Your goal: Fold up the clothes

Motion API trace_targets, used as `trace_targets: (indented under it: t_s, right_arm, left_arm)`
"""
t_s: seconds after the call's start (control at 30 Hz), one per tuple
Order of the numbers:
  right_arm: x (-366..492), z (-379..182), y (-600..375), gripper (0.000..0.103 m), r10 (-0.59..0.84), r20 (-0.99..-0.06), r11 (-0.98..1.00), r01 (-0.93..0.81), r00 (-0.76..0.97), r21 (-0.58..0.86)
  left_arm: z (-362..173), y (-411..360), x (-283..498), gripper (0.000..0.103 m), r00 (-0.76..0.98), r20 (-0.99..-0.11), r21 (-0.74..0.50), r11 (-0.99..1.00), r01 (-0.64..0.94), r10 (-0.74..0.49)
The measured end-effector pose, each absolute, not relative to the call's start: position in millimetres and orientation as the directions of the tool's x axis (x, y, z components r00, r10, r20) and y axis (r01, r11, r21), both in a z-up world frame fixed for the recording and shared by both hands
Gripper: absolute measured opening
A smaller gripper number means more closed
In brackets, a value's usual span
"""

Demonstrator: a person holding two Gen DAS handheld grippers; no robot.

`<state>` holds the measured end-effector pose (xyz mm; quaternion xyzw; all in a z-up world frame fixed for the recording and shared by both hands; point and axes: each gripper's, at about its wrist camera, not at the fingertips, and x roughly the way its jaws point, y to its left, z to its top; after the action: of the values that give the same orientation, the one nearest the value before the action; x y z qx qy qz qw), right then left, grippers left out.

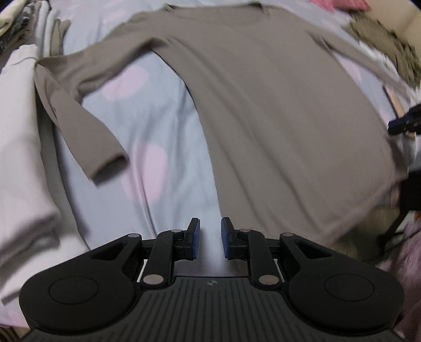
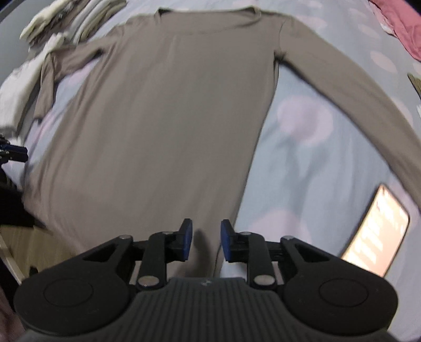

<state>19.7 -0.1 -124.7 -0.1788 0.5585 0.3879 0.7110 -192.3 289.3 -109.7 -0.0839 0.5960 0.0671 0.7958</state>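
A: The brown long-sleeved shirt lies flat on the bed, its front up, the collar at the far end and the hem toward the person. The body of it is smooth. In the right wrist view it fills the middle, from 12 o'clock down to about 6 o'clock.

B: And the sleeves?

A: One sleeve goes out long toward 3 o'clock in the right wrist view. The other sleeve is bent; in the left wrist view it goes to 9 o'clock and then turns down, with the cuff at about 8 o'clock.

B: What do the grippers hold?

A: Nothing. The left gripper has a narrow gap between its blue pads, and in this gap I see only the bedsheet, light blue with pink spots. It is just beside the side edge of the shirt, near the hem. The right gripper is also a little open, above the hem corner of the shirt, but the pads do not press the cloth.

B: What is around?

A: A phone with a lit screen lies on the sheet at 4 o'clock in the right wrist view. Pale folded clothes are at 10 o'clock, and a dark pink cloth at 1 o'clock.
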Motion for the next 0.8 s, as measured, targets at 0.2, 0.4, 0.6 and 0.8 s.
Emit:
trace_targets:
  t_s: [0.2,0.4,0.6,0.8]
  right_arm:
    - [-5,-133,-22,0.026,0.313,-0.948,0.652,-0.738,0.052,0.175]
    - [-18,-142,-20,0.026,0.244,-0.969,0.648,-0.750,0.039,0.133]
    - [-20,-142,-20,0.026,0.244,-0.969,0.648,-0.751,0.041,0.131]
    - [-22,-143,-19,0.026,0.237,-0.971,0.645,-0.754,0.043,0.124]
  left_arm:
    - [-125,265,-195,0.015,0.240,-0.970,-0.004,0.990,-0.144,0.031]
    - [-136,264,-190,0.015,0.250,-0.968,-0.045,0.987,-0.156,-0.004]
    - [-125,261,-188,0.011,0.343,-0.930,-0.191,0.970,-0.149,-0.131]
    - [-109,245,-177,0.011,0.424,-0.882,-0.264,0.961,-0.084,-0.205]
